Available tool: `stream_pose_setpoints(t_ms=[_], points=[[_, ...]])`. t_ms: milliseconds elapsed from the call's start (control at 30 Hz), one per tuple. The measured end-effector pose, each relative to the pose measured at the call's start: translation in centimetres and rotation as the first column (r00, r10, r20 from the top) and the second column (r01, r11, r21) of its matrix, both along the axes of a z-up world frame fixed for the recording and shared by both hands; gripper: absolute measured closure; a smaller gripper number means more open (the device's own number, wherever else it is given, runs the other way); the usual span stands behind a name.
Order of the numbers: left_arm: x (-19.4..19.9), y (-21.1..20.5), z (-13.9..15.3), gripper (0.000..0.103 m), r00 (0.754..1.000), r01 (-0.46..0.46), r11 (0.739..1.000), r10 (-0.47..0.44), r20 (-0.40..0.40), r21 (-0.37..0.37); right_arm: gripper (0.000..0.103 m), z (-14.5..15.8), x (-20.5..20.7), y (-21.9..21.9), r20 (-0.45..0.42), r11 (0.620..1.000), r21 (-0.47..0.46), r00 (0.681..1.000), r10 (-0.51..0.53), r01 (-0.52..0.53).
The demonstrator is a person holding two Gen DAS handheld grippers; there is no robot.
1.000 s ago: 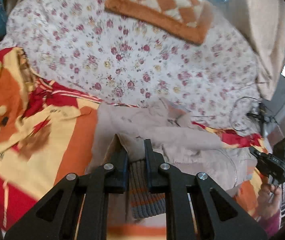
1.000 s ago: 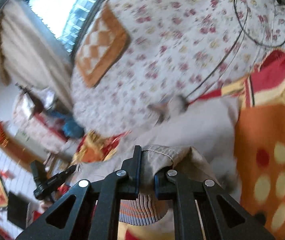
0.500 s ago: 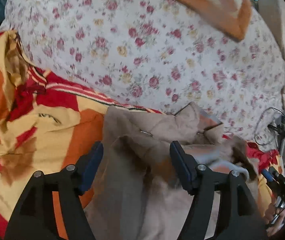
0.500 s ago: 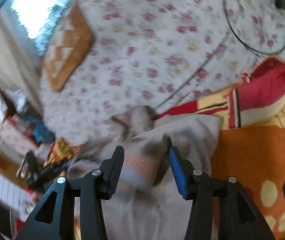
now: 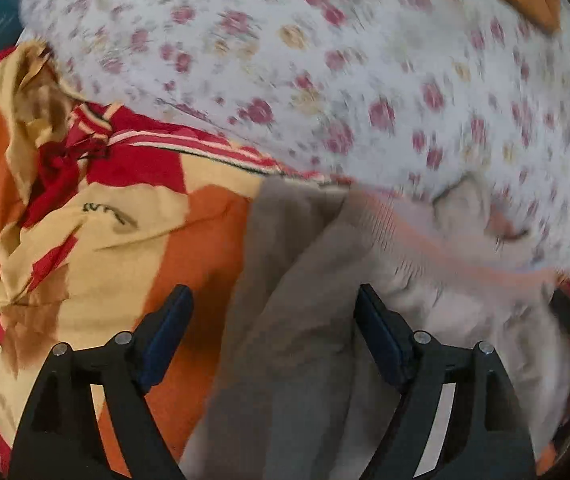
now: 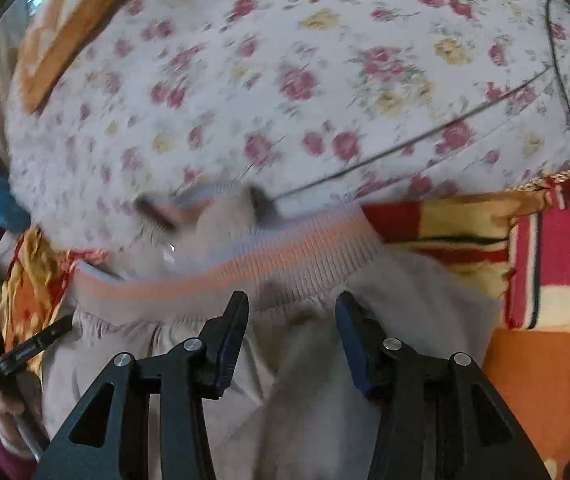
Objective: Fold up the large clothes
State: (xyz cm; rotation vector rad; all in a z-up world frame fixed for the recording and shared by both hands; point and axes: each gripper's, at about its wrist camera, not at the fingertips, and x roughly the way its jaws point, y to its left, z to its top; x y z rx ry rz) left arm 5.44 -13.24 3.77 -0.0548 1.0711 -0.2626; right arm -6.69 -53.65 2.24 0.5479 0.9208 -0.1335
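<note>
A beige garment (image 5: 305,320) with a ribbed grey-and-orange striped hem (image 6: 269,268) lies on an orange, red and yellow blanket (image 5: 105,216). It also shows in the right wrist view (image 6: 313,400). My left gripper (image 5: 271,320) is open and empty, low over the garment's left part. My right gripper (image 6: 291,316) is open and empty, just short of the striped hem. The left gripper (image 6: 17,348) shows at the left edge of the right wrist view. Both views are blurred by motion.
A floral white bedsheet (image 5: 325,60) covers the bed beyond the garment. An orange checked cushion (image 6: 69,28) lies at the far side. A thin black cable (image 6: 425,140) runs across the sheet. The blanket also shows at the right (image 6: 545,380).
Both grippers were shut on the garment's folded edge a second ago. They opened and let it go, and it now lies flat. Both have moved forward and lower over it.
</note>
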Motion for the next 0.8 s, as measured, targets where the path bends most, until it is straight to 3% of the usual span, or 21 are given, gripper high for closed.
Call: stream_pose_setpoints(t_ms=[33, 67, 100, 167, 267, 333, 367, 400, 467, 533, 633, 700, 800], points=[[-0.3, 0.6, 0.6, 0.021, 1.000, 0.004, 1.000, -0.004, 0.010, -0.014, 0.053, 0.6, -0.5, 0.1, 0.021, 1.000, 0.020, 1.000, 0.008, -0.008], [-0.7, 0.9, 0.8, 0.021, 1.000, 0.010, 1.000, -0.010, 0.019, -0.009, 0.045, 1.4, -1.4, 0.4, 0.050, 0.999, 0.037, 0.998, 0.027, -0.029], [-1.2, 1.2, 1.1, 0.021, 0.999, 0.020, 1.000, -0.021, 0.033, 0.014, 0.031, 2.2, -2.4, 1.1, 0.081, 0.998, 0.037, 0.995, 0.051, -0.054], [-2.4, 1.7, 1.2, 0.021, 0.998, 0.031, 0.999, -0.033, 0.050, 0.043, 0.017, 2.9, -3.5, 2.9, 0.115, 0.993, 0.012, 0.987, 0.113, -0.115], [-3.5, 1.5, 0.8, 0.021, 0.998, 0.054, 0.998, -0.055, 0.031, 0.033, 0.019, 1.5, -1.8, 6.4, 0.033, 0.976, -0.029, 0.976, 0.215, -0.214], [-4.2, 1.2, 0.5, 0.021, 0.998, 0.058, 0.997, -0.060, 0.033, 0.046, 0.044, -0.2, 0.2, 8.4, -0.048, 0.963, -0.084, 0.966, 0.253, -0.256], [-4.4, 1.0, 0.5, 0.021, 0.997, 0.054, 0.996, -0.058, 0.051, 0.066, 0.082, -1.1, 1.5, 9.2, -0.094, 0.953, -0.169, 0.967, 0.236, -0.250], [-4.6, 0.7, 0.5, 0.021, 0.995, 0.061, 0.994, -0.068, 0.071, 0.093, 0.089, -1.5, 2.0, 9.4, -0.102, 0.947, -0.221, 0.971, 0.217, -0.235], [-4.5, 0.2, 0.2, 0.021, 0.993, 0.068, 0.988, -0.081, 0.089, 0.137, 0.090, -2.1, 3.6, 9.0, -0.080, 0.947, -0.265, 0.983, 0.167, -0.183], [-4.5, 0.1, 0.2, 0.021, 0.993, 0.065, 0.983, -0.082, 0.090, 0.173, 0.090, -2.5, 4.1, 7.8, -0.070, 0.978, -0.174, 0.992, 0.101, -0.111], [-5.2, 0.7, 1.3, 0.021, 0.989, 0.060, 0.987, -0.079, 0.125, 0.152, 0.082, -1.0, 2.0, 6.9, -0.035, 0.991, -0.109, 0.996, 0.080, -0.083], [-5.9, 0.9, 2.1, 0.021, 0.983, 0.058, 0.990, -0.079, 0.163, 0.129, 0.060, 0.5, -0.8, 6.2, -0.028, 0.991, -0.097, 0.995, 0.091, -0.094], [-6.4, -0.1, 2.0, 0.020, 0.978, 0.091, 0.987, -0.113, 0.173, 0.131, 0.049, 2.8, -4.9, 5.2, 0.021, 0.986, -0.155, 0.997, 0.069, -0.065]])
